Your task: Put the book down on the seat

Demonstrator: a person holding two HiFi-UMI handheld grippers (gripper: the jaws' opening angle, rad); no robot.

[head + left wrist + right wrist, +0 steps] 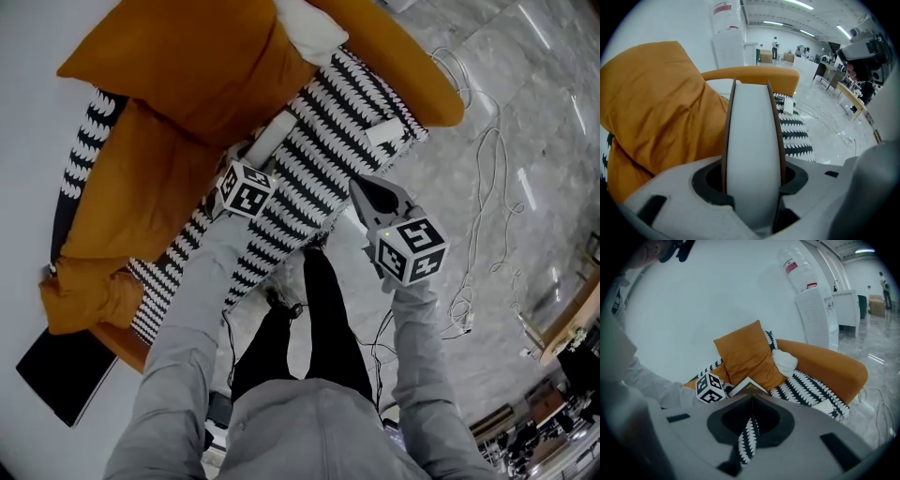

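My left gripper is shut on the book, a thick volume with white page edges and brown covers. It holds the book just above the black-and-white patterned seat of an orange sofa, close to the orange back cushion. In the left gripper view the book stands on edge between the jaws and fills the middle. My right gripper hangs shut and empty off the seat's front edge. From the right gripper view, the book and the left gripper's marker cube show beyond the closed jaws.
A second orange cushion and a white cloth bundle lie at the seat's far end. A small white object rests on the seat near the orange armrest. Cables trail over the marble floor. A water dispenser stands behind.
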